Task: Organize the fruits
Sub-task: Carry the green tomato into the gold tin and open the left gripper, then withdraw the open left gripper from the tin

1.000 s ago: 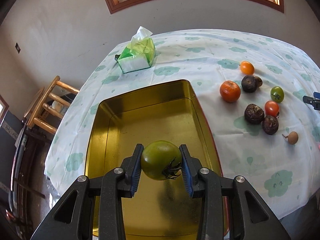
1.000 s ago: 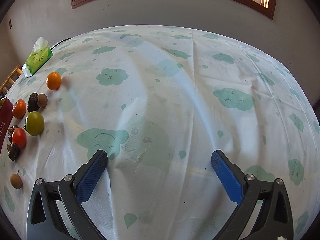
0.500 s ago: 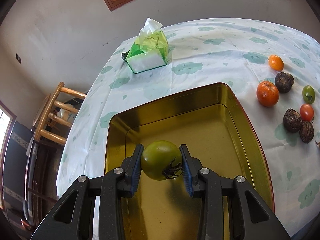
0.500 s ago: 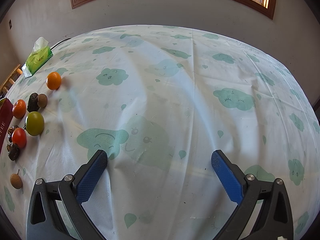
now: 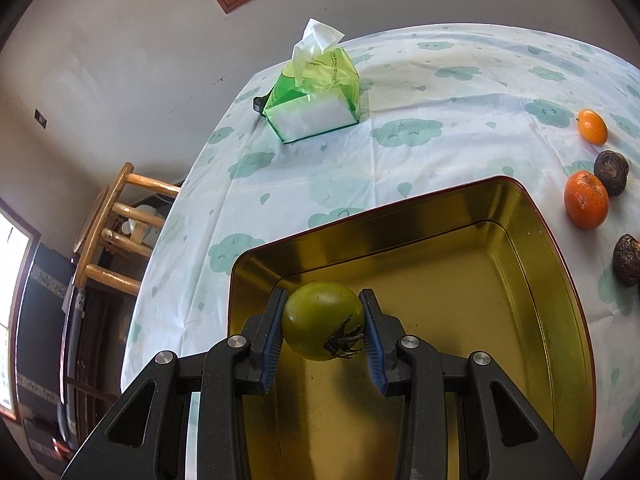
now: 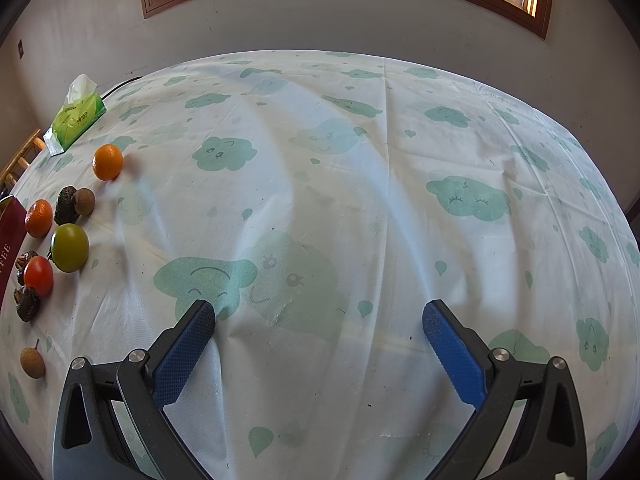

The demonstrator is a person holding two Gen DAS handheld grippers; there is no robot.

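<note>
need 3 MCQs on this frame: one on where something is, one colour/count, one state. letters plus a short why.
1. Where is the green tomato?
A. Lying on the tablecloth beside the tissue pack
B. Between the left gripper's pads, over the gold tin
C. Resting on the wooden chair

2. What colour is the inside of the tin?
A. Gold
B. White
C. Blue

3. What state is the right gripper in?
A. Shut on an orange
B. Shut on nothing
C. Open, nothing between its pads

Answers:
1 B: the left gripper has both blue pads pressed on the tomato, with the tin's floor behind it.
2 A: the walls and floor show a shiny gold; only the rim is edged in dark red.
3 C: the blue pads stand wide apart over bare tablecloth.
</note>
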